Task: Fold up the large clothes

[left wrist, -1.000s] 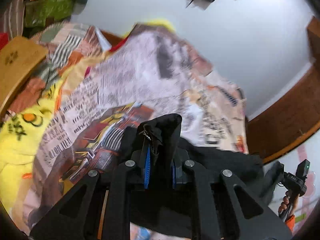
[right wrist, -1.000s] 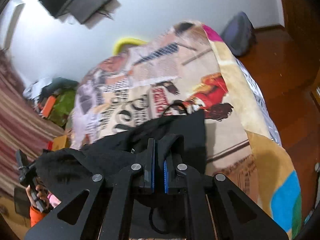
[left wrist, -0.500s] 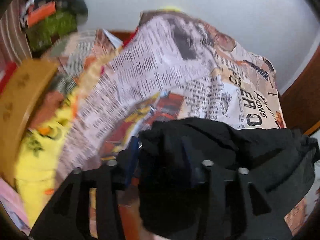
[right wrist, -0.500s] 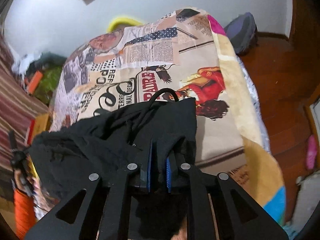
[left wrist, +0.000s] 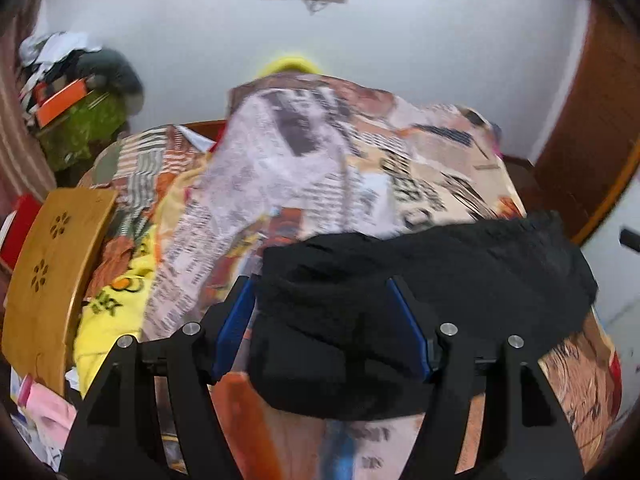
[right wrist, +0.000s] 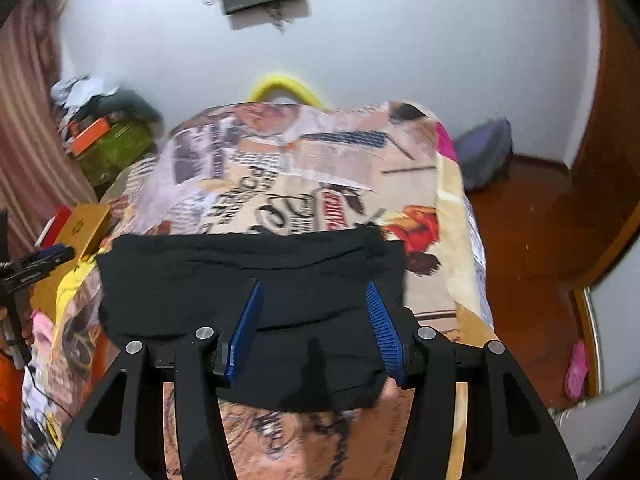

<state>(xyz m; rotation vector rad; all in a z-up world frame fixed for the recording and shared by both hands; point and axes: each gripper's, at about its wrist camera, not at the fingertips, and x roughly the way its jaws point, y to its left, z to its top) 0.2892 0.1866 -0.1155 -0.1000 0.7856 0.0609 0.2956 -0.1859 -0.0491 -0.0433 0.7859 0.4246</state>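
Note:
A black garment point(left wrist: 420, 280) lies folded in a flat bundle on the bed's newspaper-print blanket point(left wrist: 320, 176). It also shows in the right wrist view point(right wrist: 248, 280). My left gripper point(left wrist: 320, 288) is open, its blue-padded fingers spread over the garment's left part. My right gripper point(right wrist: 314, 290) is open too, fingers spread just above the garment's near right part. Neither holds cloth. The garment's near edge is partly hidden behind the gripper frames.
A wooden chair back point(left wrist: 52, 272) and yellow cloth point(left wrist: 116, 300) lie left of the bed. A cluttered green pile point(left wrist: 80, 120) stands at the far left by the wall. Wood floor point(right wrist: 532, 248) and a purple bag point(right wrist: 484, 152) are to the right.
Both grippers were shut on the black garment a second ago; both have opened and let it drop onto the blanket, where it now lies flatter.

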